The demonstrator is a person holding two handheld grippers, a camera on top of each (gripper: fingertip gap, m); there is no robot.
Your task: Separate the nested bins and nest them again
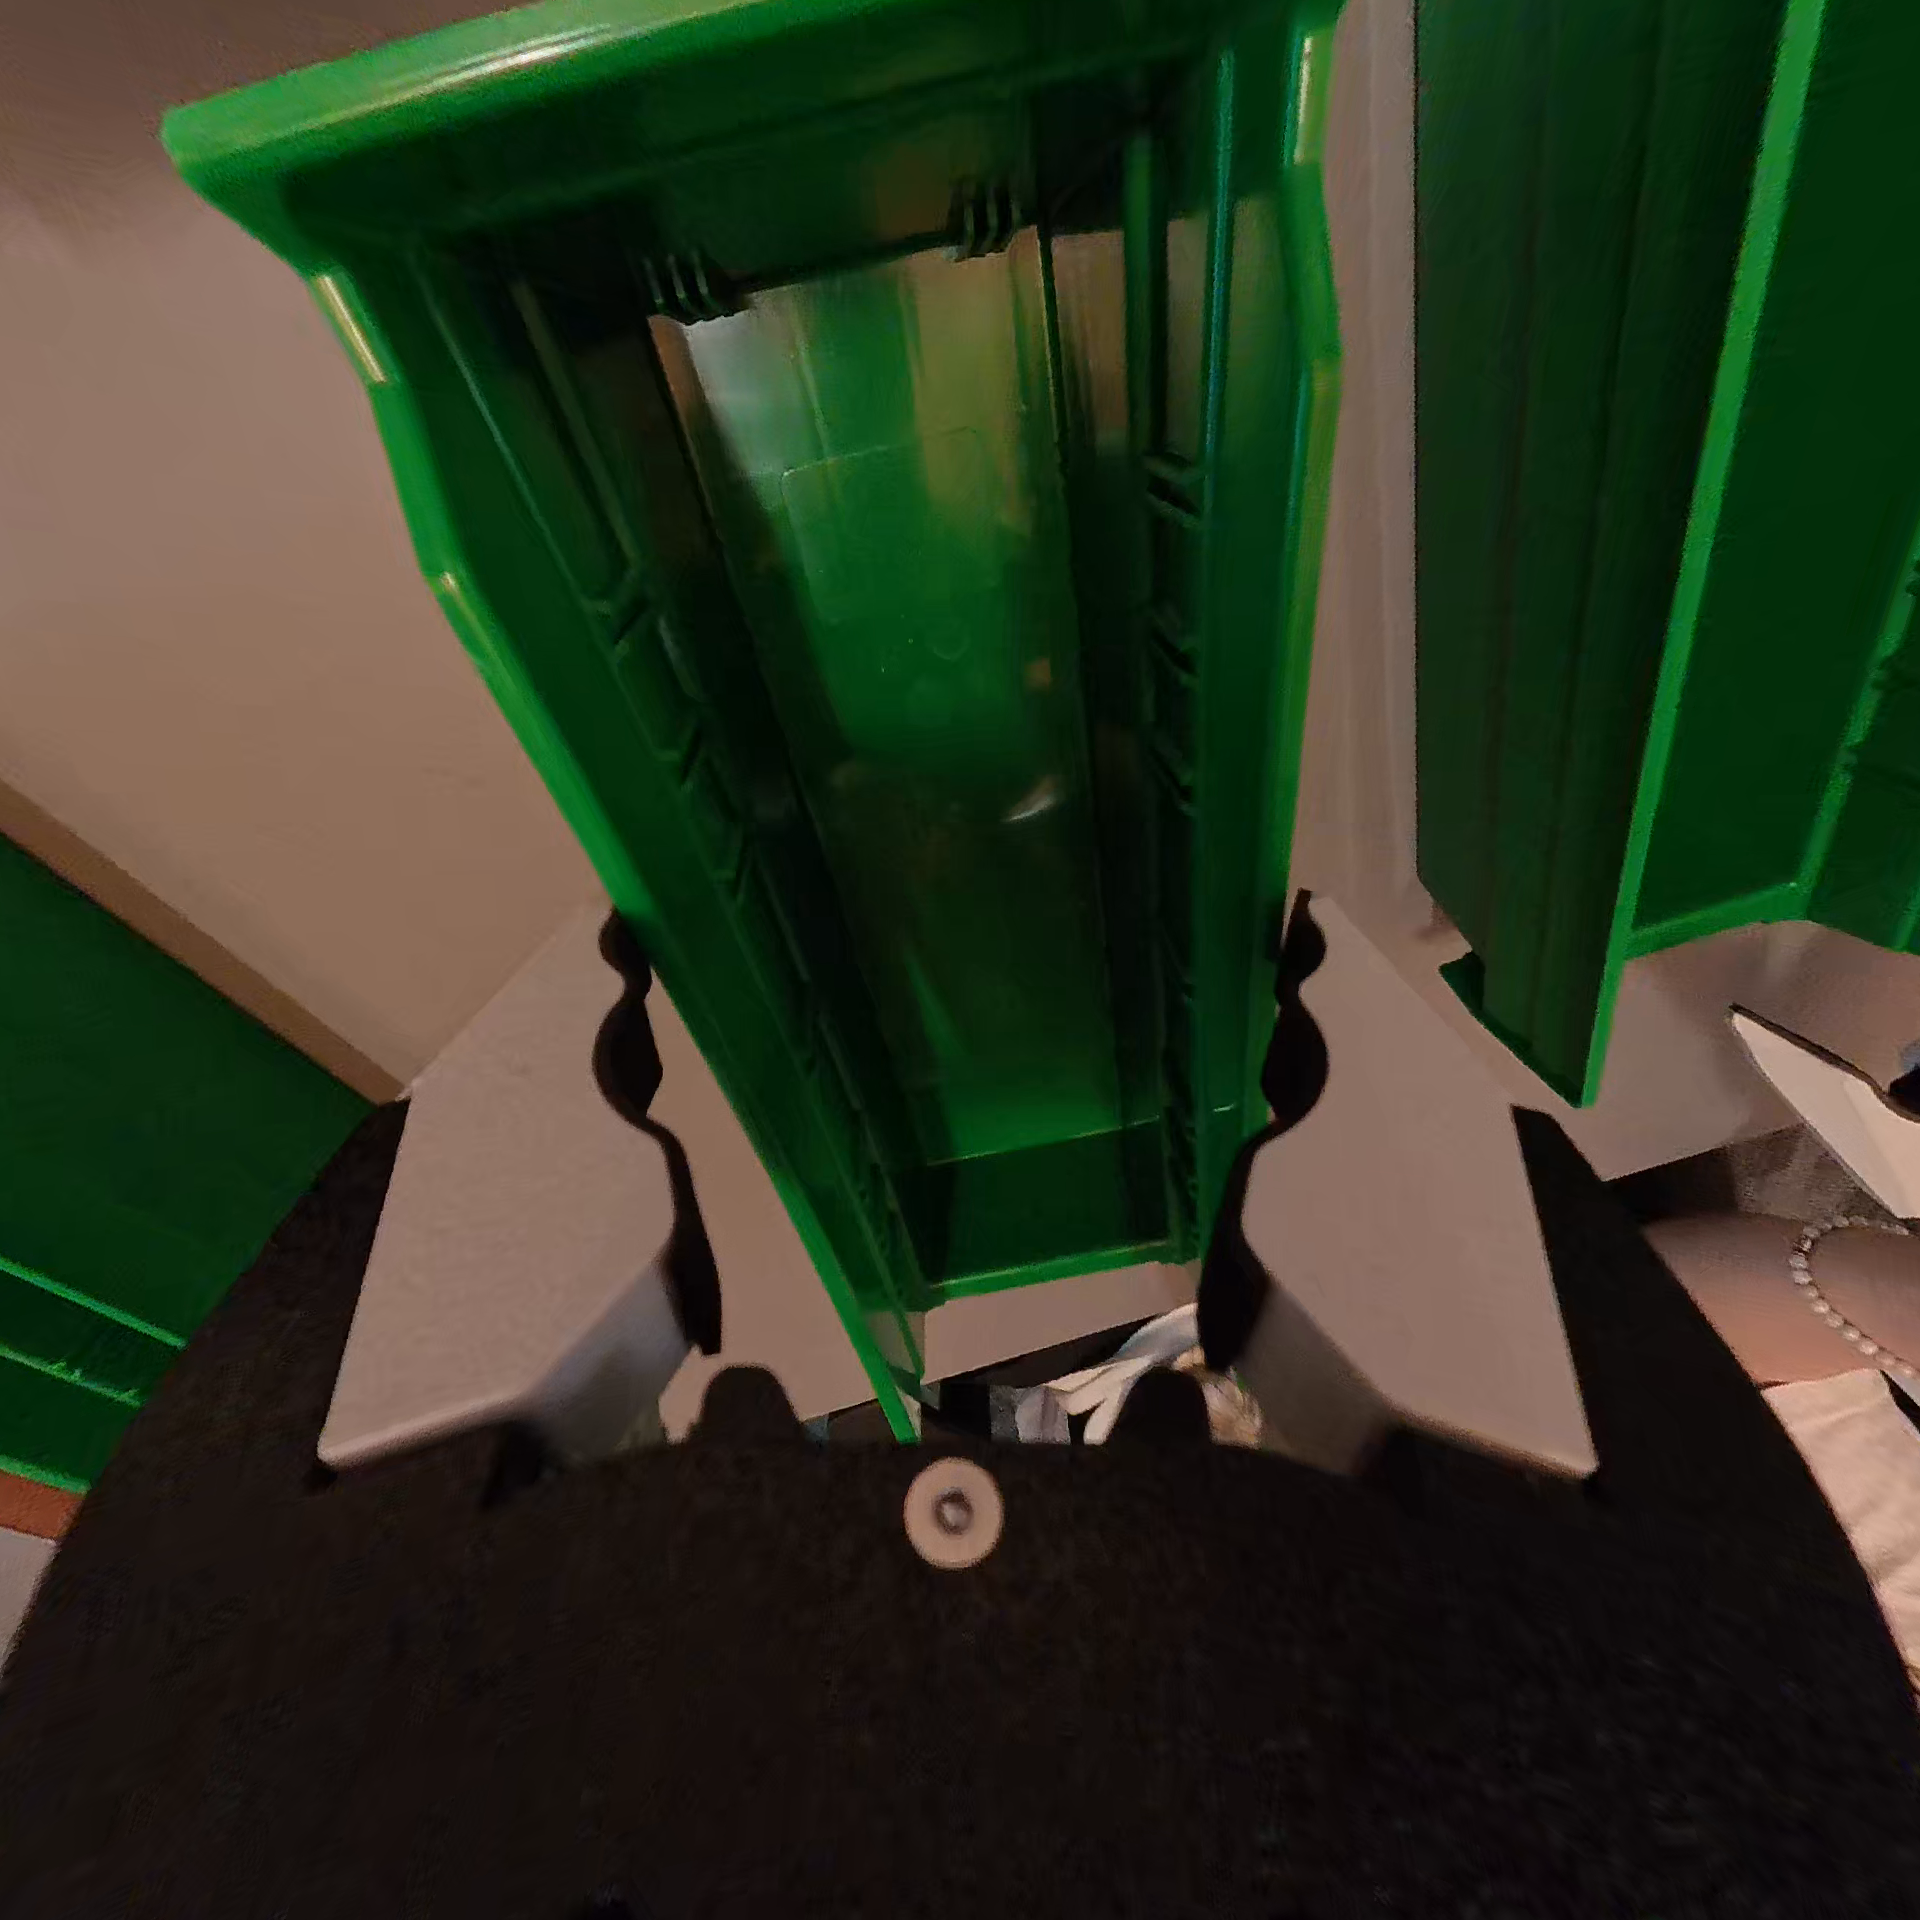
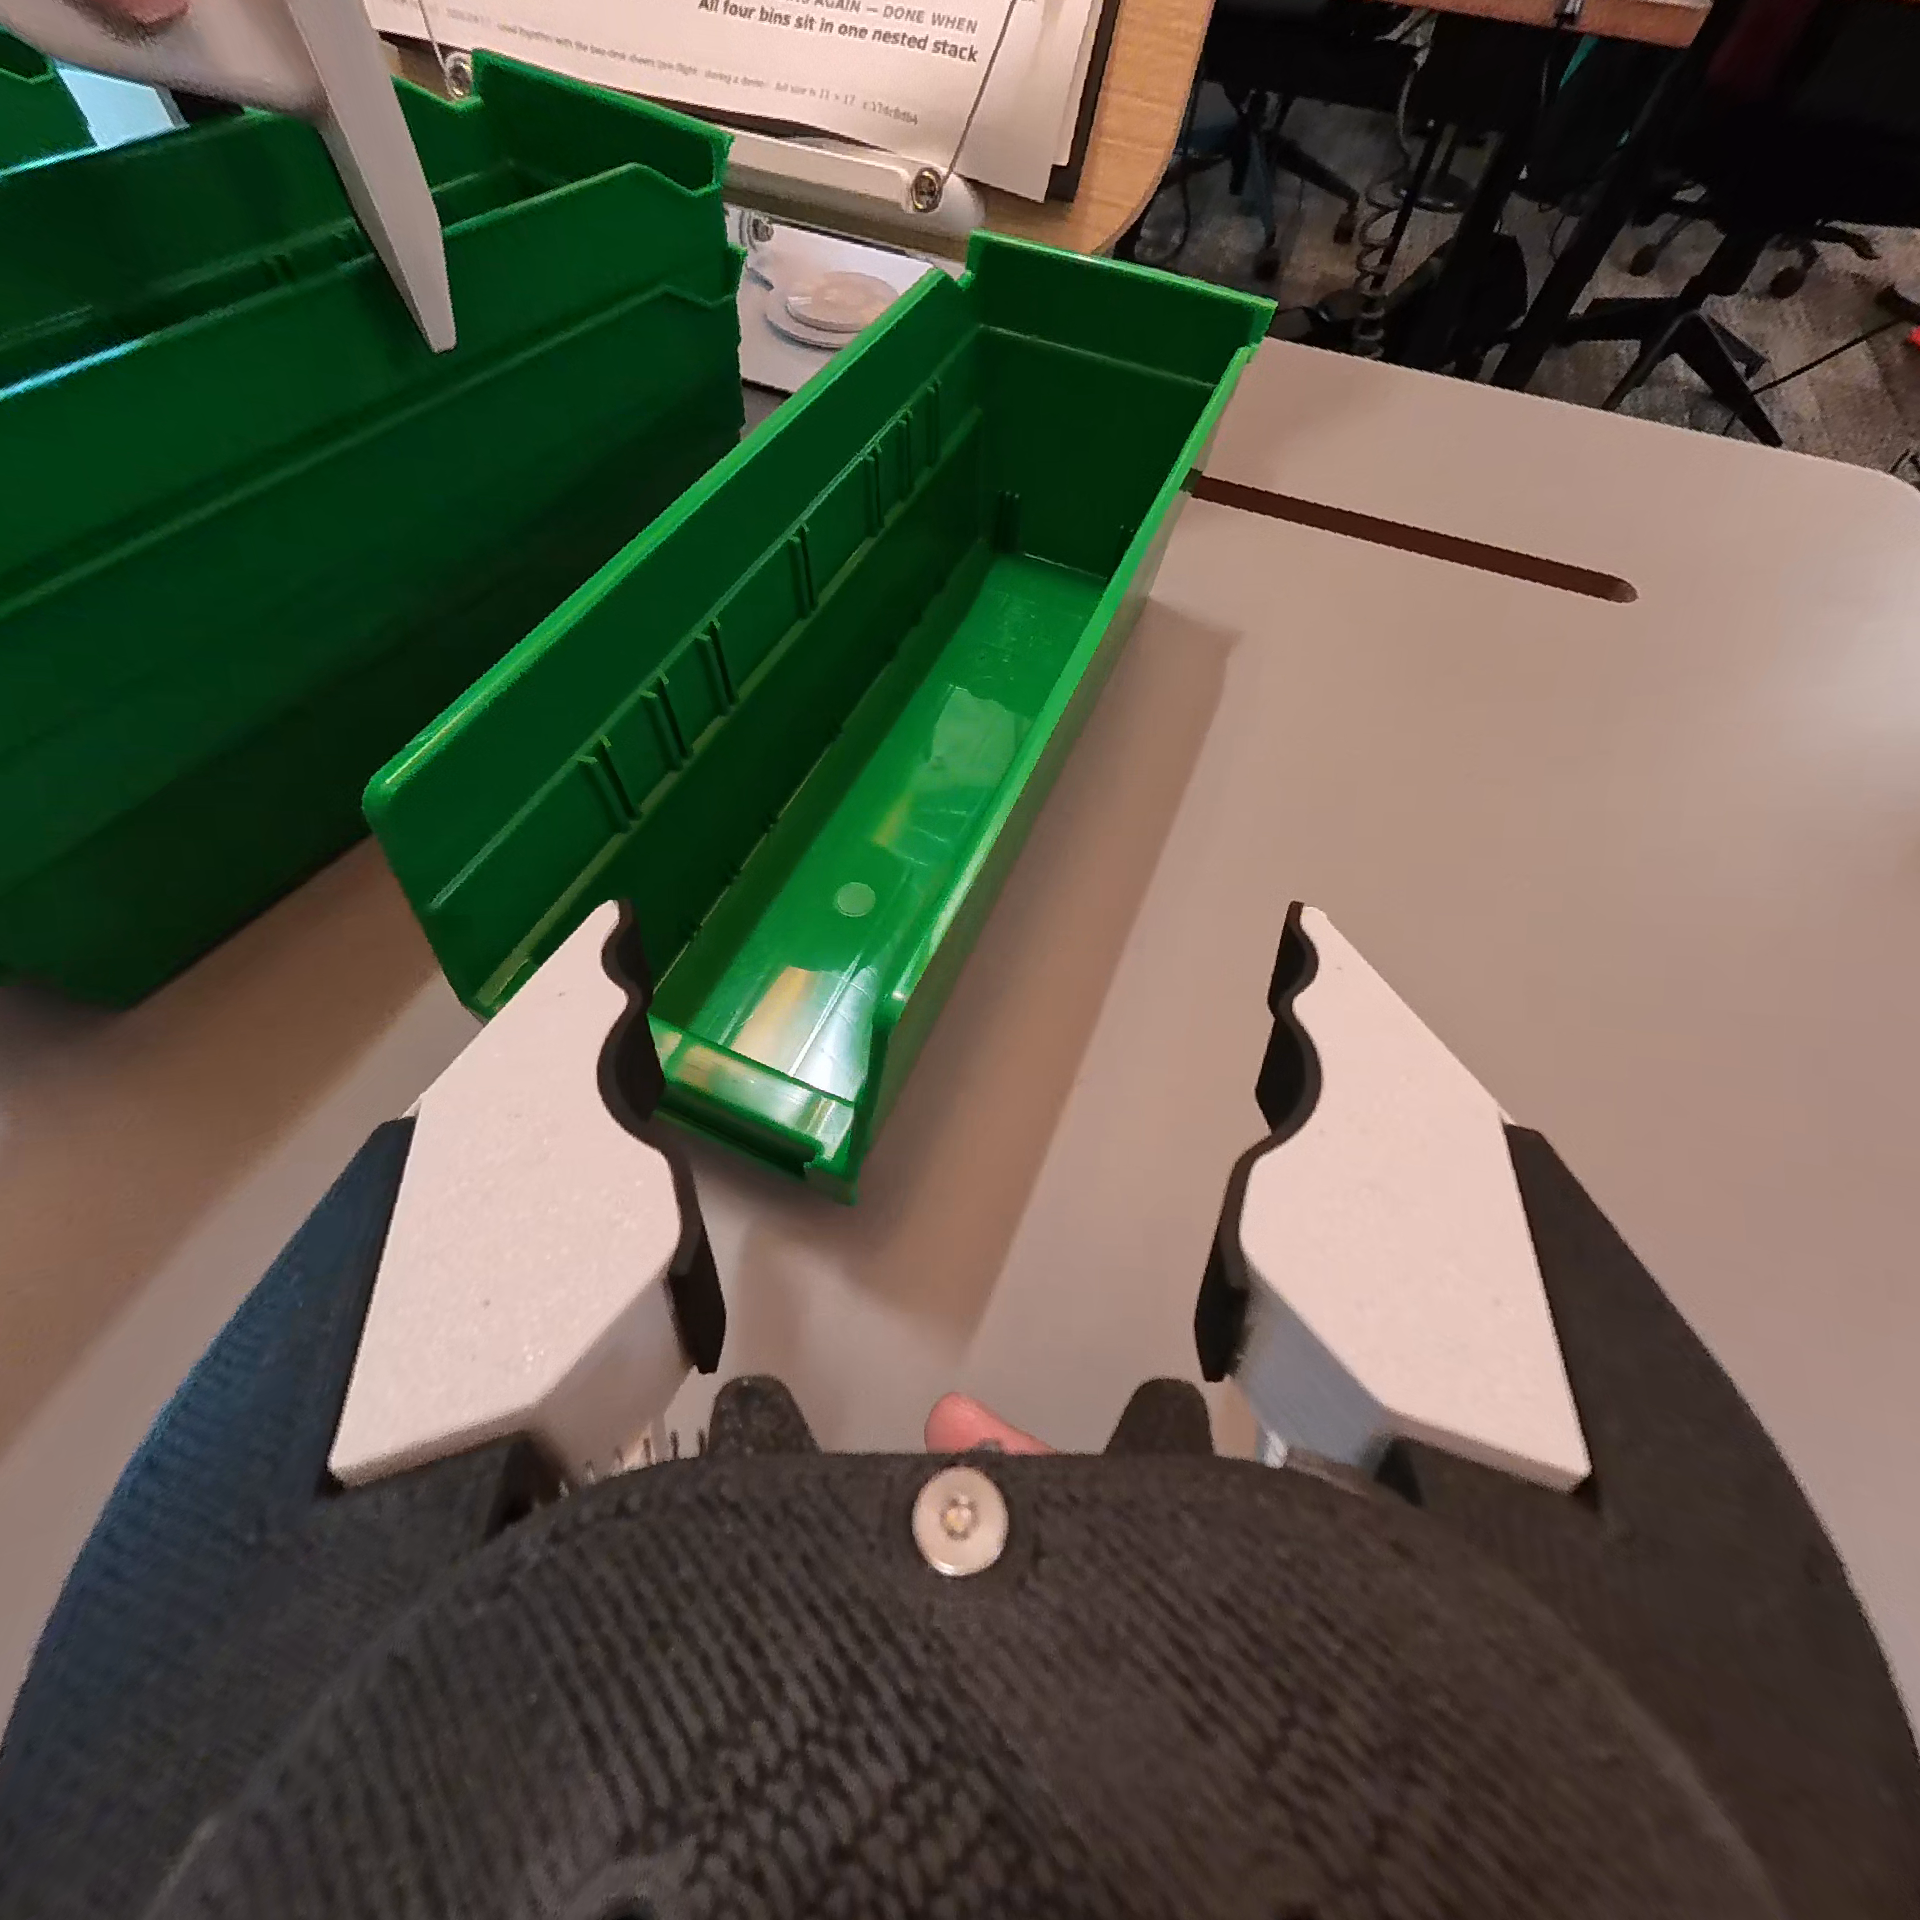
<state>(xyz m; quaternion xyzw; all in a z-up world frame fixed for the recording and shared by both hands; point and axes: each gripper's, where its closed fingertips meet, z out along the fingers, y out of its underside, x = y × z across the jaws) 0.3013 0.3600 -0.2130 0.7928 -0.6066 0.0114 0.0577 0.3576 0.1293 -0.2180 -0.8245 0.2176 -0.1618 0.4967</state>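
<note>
In the left wrist view a long green bin fills the space between my left gripper's wide-spread fingers. I look into its open top. Its right wall lies against the right pad, and its left rim runs down between the jaws. Another green bin is at the right and more green bins at lower left. In the right wrist view one empty green bin lies on the grey table. My right gripper is open and empty at its near end. A nested green stack stands at the left, with a left gripper finger over it.
A paper sheet and a white round device sit behind the bins. The table has a dark slot at the right. Chair and desk legs stand beyond the table's far edge. A shoe shows on the floor.
</note>
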